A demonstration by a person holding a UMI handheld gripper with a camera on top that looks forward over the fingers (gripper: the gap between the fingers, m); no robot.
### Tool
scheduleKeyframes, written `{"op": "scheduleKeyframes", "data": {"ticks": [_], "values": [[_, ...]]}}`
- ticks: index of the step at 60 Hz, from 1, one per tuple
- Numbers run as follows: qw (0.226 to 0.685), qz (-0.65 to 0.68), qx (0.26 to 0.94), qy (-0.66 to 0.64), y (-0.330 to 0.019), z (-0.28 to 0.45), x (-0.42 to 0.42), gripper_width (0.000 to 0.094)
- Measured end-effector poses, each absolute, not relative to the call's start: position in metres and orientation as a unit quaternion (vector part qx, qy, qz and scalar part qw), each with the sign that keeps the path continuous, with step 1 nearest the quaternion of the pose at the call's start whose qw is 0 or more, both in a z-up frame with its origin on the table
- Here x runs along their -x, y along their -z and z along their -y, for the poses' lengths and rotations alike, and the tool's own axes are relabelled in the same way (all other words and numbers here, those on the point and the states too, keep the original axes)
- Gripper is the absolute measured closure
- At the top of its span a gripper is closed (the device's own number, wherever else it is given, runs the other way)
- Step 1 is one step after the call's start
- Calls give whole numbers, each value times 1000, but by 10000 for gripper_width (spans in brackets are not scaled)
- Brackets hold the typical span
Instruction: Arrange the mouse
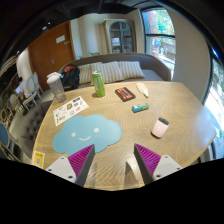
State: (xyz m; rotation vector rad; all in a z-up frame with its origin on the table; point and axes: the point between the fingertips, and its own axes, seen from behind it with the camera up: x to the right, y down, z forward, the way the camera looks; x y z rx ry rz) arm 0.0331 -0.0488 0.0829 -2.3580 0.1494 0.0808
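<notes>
Currently gripper point(113, 160) fingers spread apart, gripping nothing, above wooden table point(185, 120); mouse point(140, 106) lies well beyond them, right of cloud-shaped mat point(85, 130).

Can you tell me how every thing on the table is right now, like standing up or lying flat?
green can: standing upright
white cup: upright
clear cup: upright
cloud-shaped blue mat: lying flat, nothing on it
paper sheet: flat
mouse: resting on table
gripper: fingers open, holding nothing

Round wooden table point(150, 105), grey sofa point(130, 68), bright window point(158, 25), wooden door point(48, 50)
</notes>
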Motion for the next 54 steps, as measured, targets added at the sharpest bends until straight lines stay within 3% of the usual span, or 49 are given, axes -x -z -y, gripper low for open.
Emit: {"op": "scheduleKeyframes", "data": {"ticks": [11,33,54], "values": [[375,-38,926,-22,-54,45,-86,128],[415,22,910,6,18,2,-212,142],[449,47,891,-42,15,-57,-212,161]]}}
